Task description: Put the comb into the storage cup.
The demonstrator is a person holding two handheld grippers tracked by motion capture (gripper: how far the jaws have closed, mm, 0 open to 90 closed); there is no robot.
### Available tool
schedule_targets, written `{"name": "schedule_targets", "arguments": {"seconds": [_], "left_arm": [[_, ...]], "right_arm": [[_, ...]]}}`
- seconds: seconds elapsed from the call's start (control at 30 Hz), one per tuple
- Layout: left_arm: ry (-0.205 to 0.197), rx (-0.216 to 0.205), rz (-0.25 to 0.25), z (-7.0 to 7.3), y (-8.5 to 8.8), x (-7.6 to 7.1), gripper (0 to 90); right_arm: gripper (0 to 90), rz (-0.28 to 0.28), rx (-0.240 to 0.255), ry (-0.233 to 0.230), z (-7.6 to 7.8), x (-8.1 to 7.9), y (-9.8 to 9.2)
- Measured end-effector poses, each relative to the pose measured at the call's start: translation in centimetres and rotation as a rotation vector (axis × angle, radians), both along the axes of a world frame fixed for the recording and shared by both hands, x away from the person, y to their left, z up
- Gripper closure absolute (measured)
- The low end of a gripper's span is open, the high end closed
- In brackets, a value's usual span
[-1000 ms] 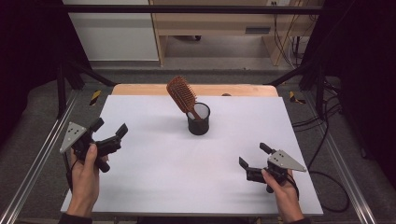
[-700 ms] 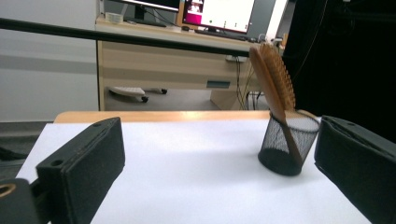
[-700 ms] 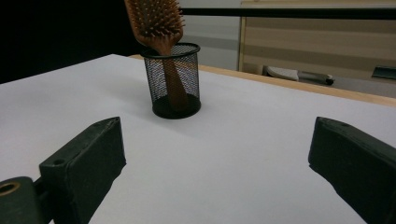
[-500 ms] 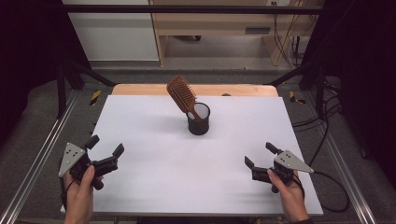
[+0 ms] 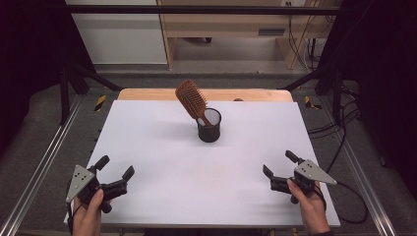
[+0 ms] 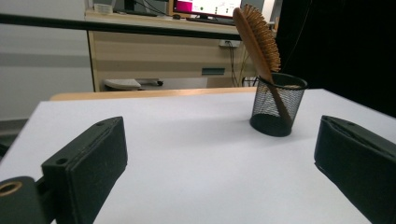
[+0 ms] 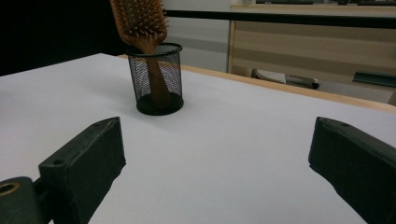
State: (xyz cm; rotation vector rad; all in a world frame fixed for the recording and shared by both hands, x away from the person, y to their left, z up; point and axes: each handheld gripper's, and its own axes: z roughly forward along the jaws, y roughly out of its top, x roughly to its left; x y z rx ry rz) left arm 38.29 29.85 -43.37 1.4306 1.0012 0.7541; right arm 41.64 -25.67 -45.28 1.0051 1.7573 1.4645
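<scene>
wooden hairbrush stands handle-down, leaning, in the black mesh cup mid-table toward the far edge. both my tongs hang released and empty near the front edge, left gripper and right gripper, well apart from the cup. looks like the placing step is done; if anything is next, it's a reach back in. white table sheet, wood desk behind, dark curtains.

hairbrush is stood in the mesh cup, mid table, grippers parked at near corners.
</scene>
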Motion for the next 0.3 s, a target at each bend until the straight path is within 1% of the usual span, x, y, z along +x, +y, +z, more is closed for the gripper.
{"name": "schedule_targets", "arguments": {"seconds": [0.07, 0.13, 0.17, 0.23, 0.27, 0.3], "left_arm": [[0.004, 0.026, -0.008, -0.51, -0.39, -0.38, 2.7], [0.005, 0.014, -0.002, -0.72, -0.5, -0.4, 2.7], [-0.001, 0.021, 0.003, -0.73, -0.47, -0.31, 2.8], [-0.019, 0.059, 0.033, -0.71, -0.25, -0.16, 2.8], [-0.027, 0.066, 0.047, -0.65, -0.04, -0.16, 2.8], [-0.033, 0.063, 0.058, -0.59, 0.19, -0.19, 2.8]], "right_arm": [[3.9, -0.001, -0.001, -0.004, 0.04, -0.04, 0.06], [3.8, 0.002, -0.006, -0.002, -0.06, -0.05, 0.14], [3.8, 0.005, -0.008, -0.002, -0.1, -0.06, 0.17], [3.6, 0.01, -0.008, 0.005, -0.18, 0.0, 0.28], [3.5, 0.011, -0.009, 0.008, -0.21, 0.06, 0.35], [3.5, 0.011, -0.01, 0.011, -0.23, 0.12, 0.43]]}}
